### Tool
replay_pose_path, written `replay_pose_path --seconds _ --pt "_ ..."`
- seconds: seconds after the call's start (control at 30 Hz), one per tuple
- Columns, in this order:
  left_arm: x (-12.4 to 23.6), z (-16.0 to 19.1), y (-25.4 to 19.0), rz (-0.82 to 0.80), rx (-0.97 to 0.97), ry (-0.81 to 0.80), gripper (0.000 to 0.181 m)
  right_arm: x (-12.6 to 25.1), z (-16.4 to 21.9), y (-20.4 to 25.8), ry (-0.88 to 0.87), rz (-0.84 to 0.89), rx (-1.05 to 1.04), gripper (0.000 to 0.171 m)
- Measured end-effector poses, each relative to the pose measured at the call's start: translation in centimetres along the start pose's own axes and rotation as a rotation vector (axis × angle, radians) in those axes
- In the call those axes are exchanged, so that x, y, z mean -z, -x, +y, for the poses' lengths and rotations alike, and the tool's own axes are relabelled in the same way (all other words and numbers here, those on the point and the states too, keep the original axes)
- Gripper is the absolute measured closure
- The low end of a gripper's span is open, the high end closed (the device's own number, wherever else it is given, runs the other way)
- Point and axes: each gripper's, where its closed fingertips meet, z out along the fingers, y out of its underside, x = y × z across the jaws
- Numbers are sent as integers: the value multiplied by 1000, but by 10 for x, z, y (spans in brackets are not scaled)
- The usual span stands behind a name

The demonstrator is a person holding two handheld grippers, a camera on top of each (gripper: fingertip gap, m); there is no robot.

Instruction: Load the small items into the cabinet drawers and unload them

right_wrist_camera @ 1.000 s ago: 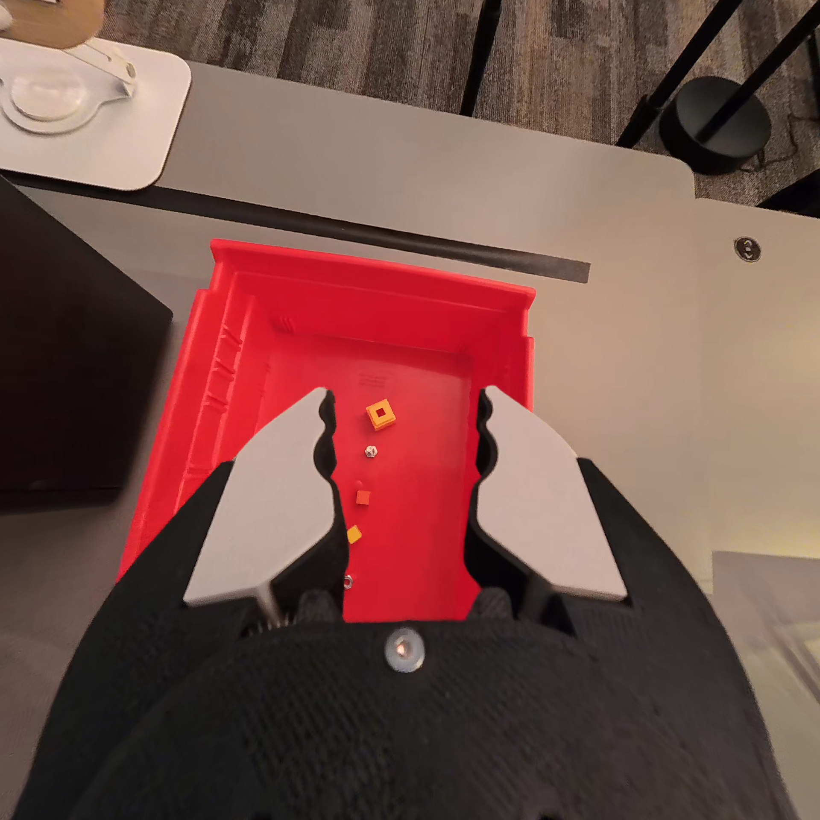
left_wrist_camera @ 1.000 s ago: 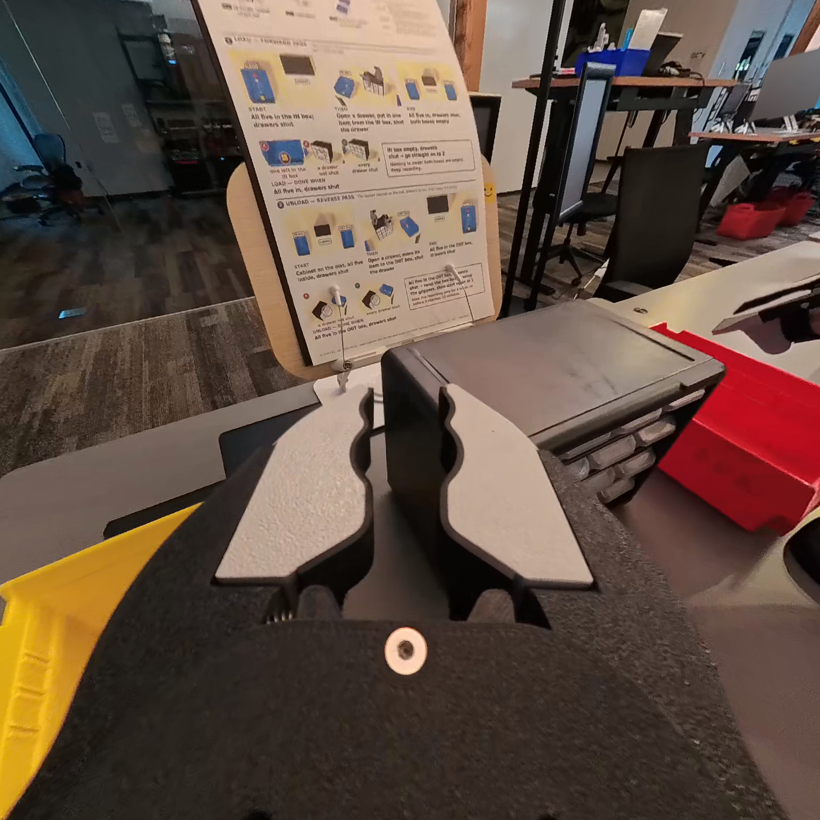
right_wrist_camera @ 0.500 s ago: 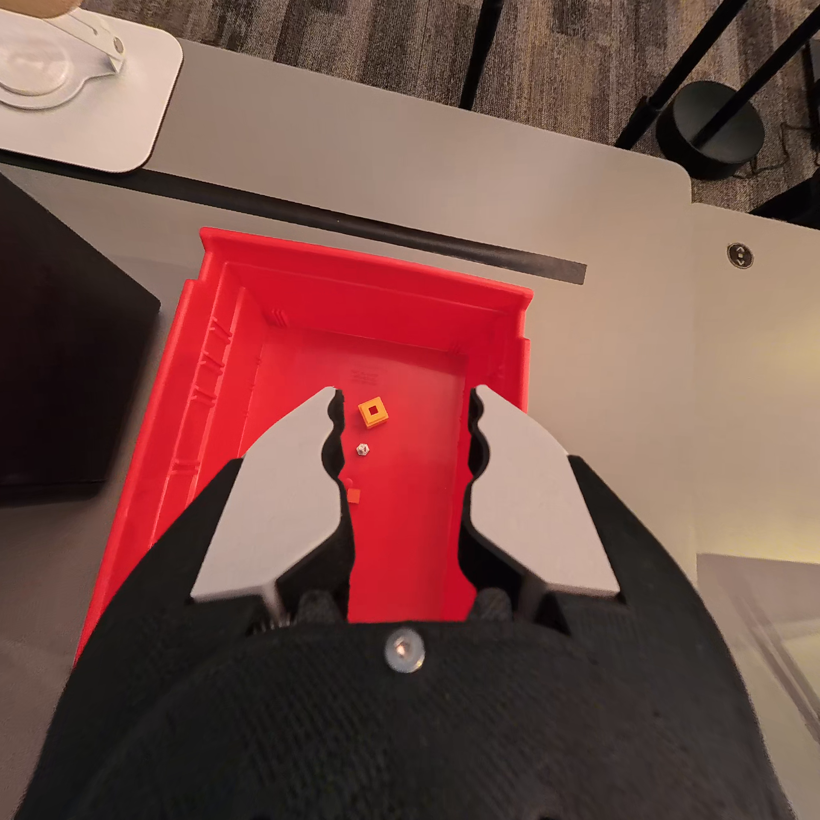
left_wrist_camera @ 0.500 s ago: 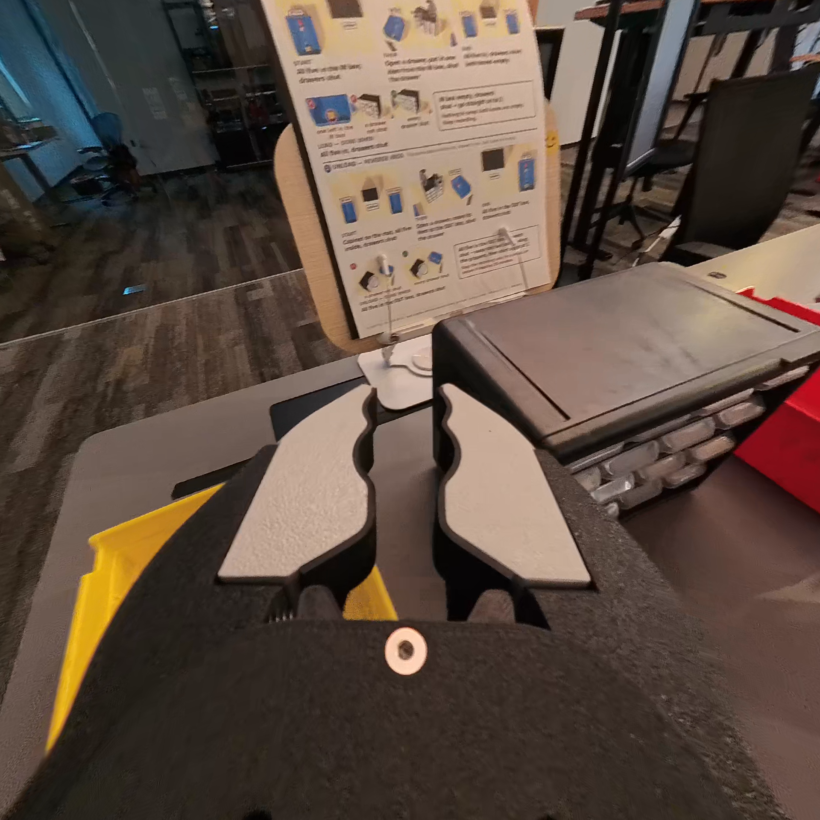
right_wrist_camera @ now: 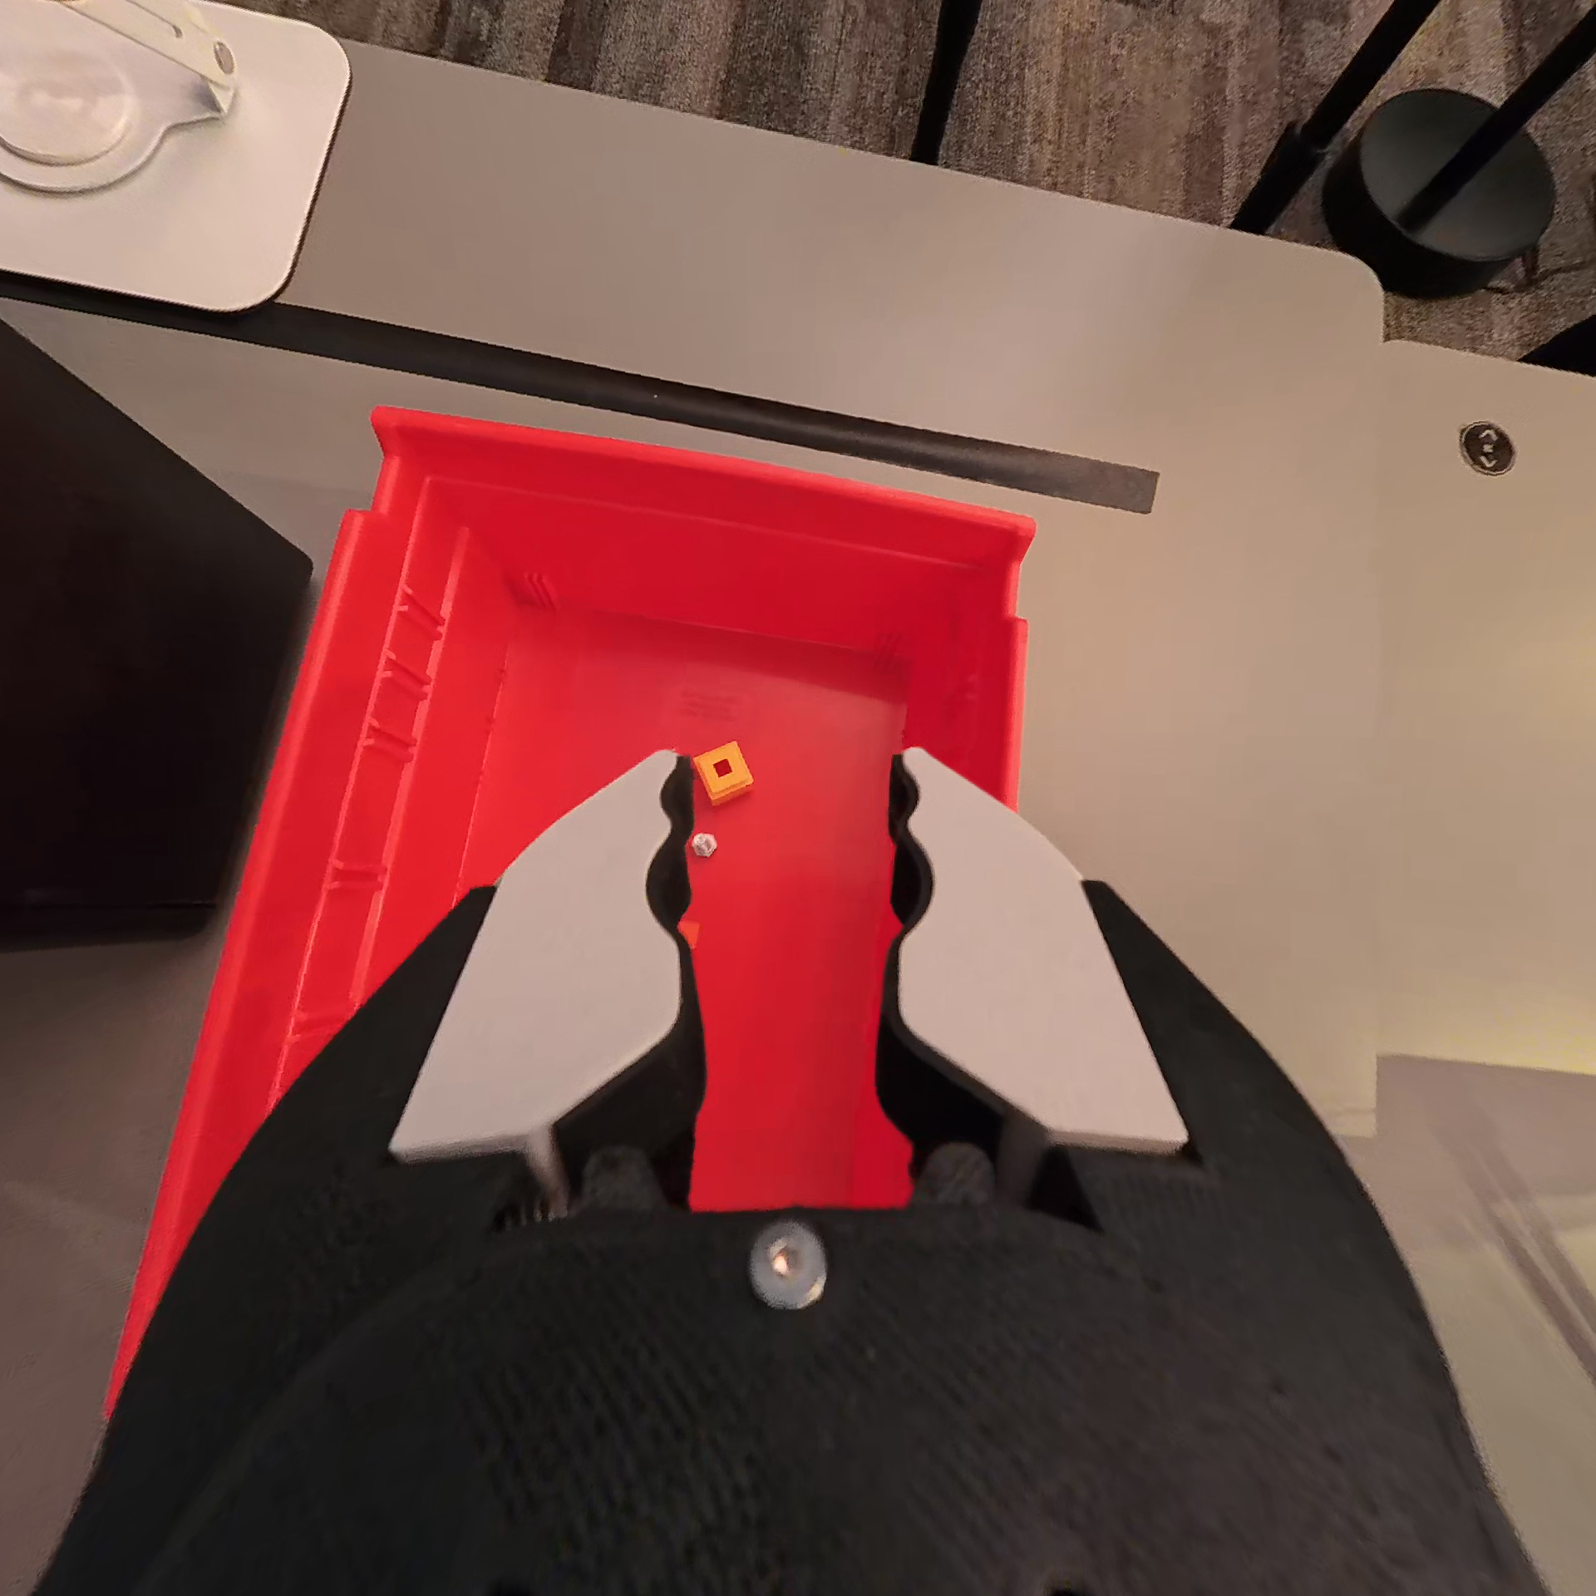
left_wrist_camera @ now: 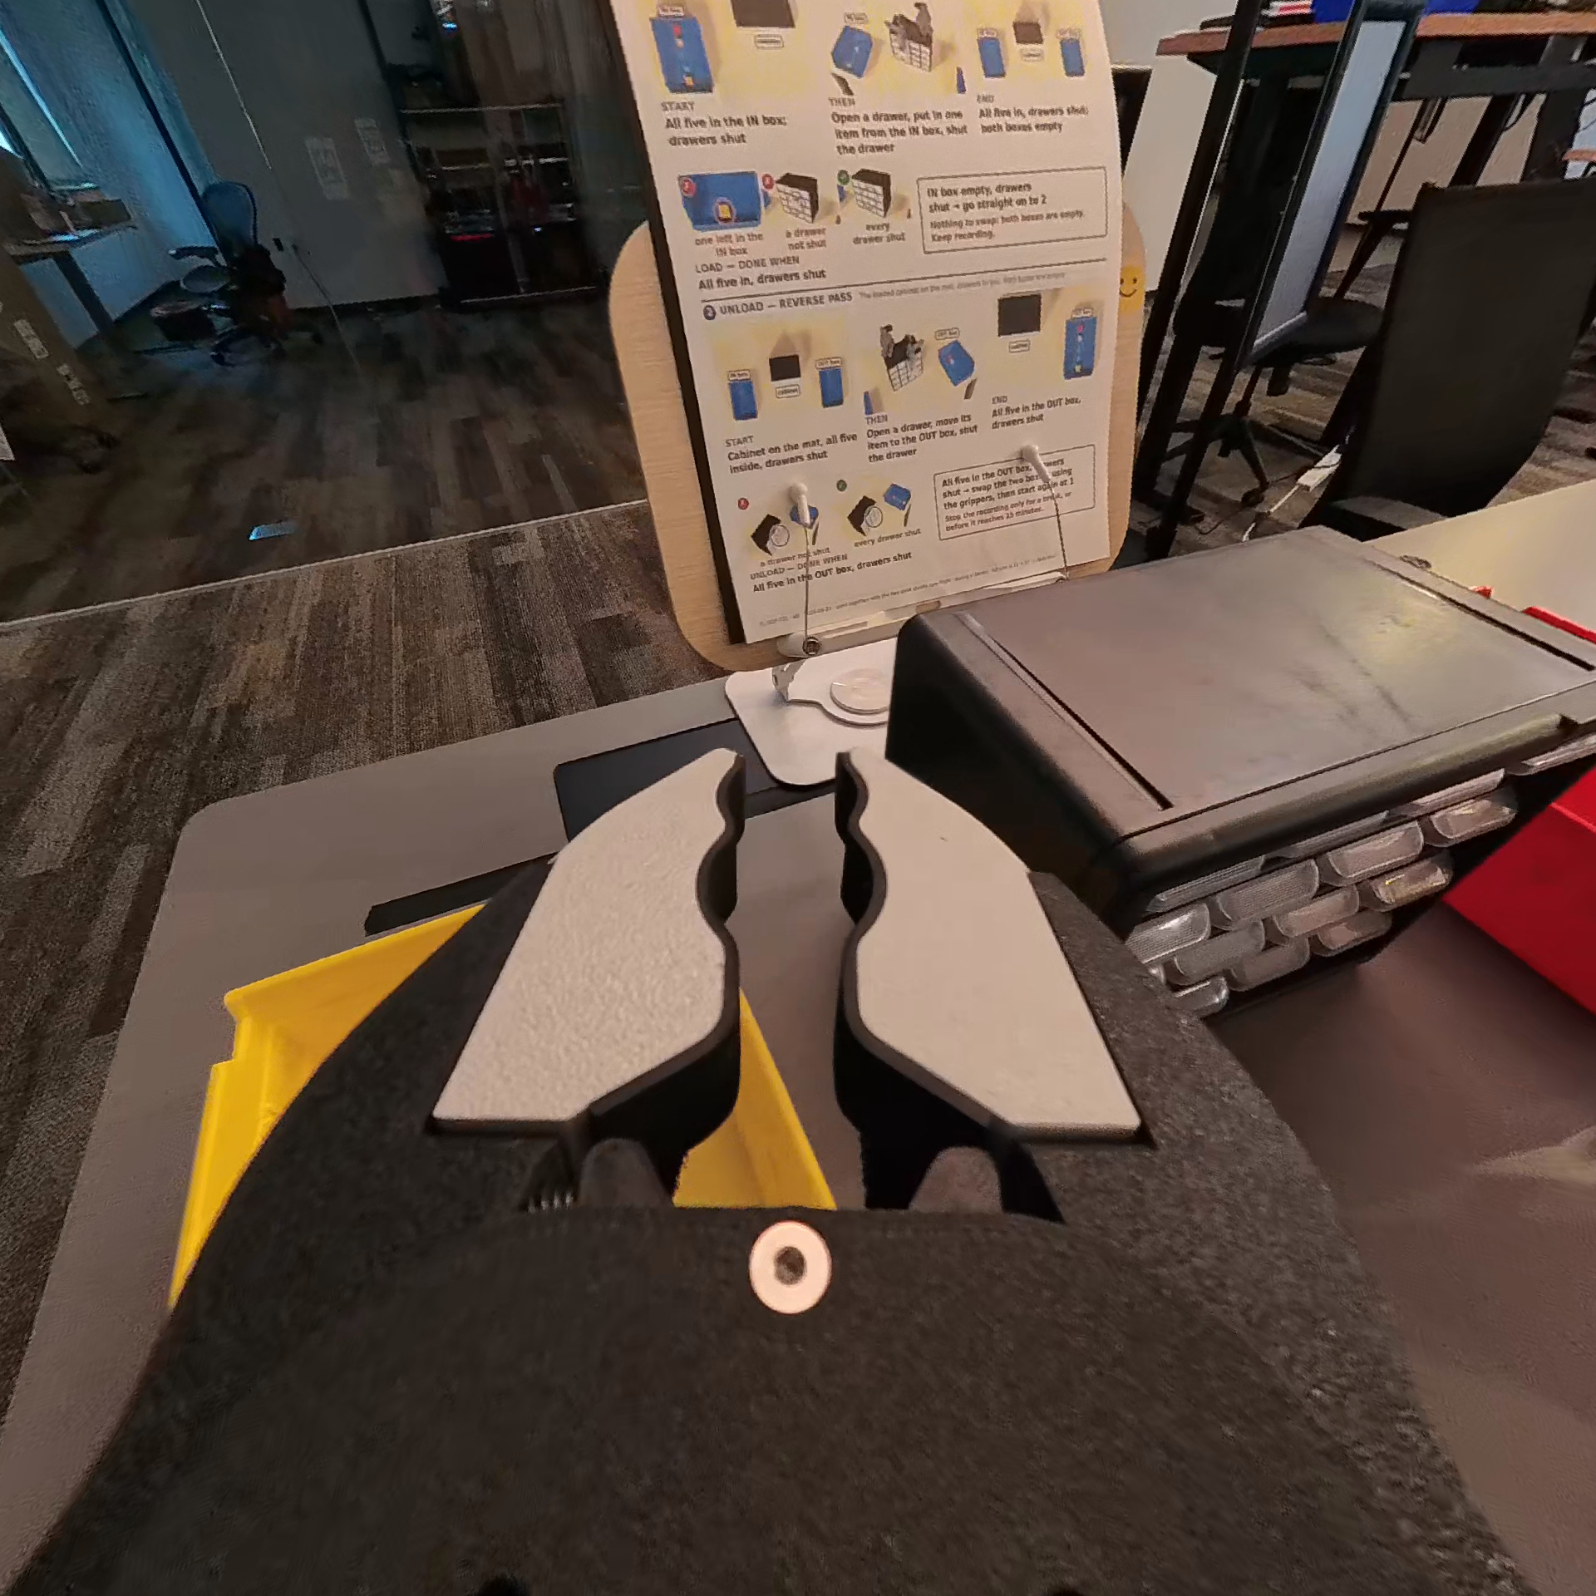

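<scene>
Two tiny bits, an orange square [right_wrist_camera: 724, 771] and a nut [right_wrist_camera: 704, 845], lie in the red bin [right_wrist_camera: 414, 691] near the bench's far edge under the open, empty right gripper [right_wrist_camera: 786, 769]; probably light and skittery, so pinch the square's flat sides.

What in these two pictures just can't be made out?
- Yellow bin, left wrist view: its inside is hidden behind the left tongs.
- Cabinet drawers, left wrist view: contents too blurred to tell.
- Red bin, right wrist view: near end covered by the right tongs; a small orange piece peeks out, mostly hidden.
</scene>
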Motion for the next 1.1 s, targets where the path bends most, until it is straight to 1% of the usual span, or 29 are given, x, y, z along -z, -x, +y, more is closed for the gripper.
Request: replay_pose_path --seconds 0.27,0.57,0.67,0.73,0.8,0.93,1.1 --pt "4 -1 8 -5 9 -7 167 8 0 -3 -21 -33 -38 137" --pt "17 -9 6 -11 -23 -35 175 23 3 -12 -37 -19 -27 137" --pt "23 -14 6 -12 -26 -60 175 29 11 -32 -39 25 -32 136" --pt "25 -15 5 -13 -30 -65 175 30 18 -54 -42 84 -36 132" --pt "26 -15 5 -10 -32 -67 175 28 28 -73 -26 125 -57 129" --pt "25 -15 6 -7 -28 -65 175 12 48 -84 37 91 -106 125" --pt "23 -13 4 -4 -37 -54 175 -15 70 -69 186 -9 -103 126"
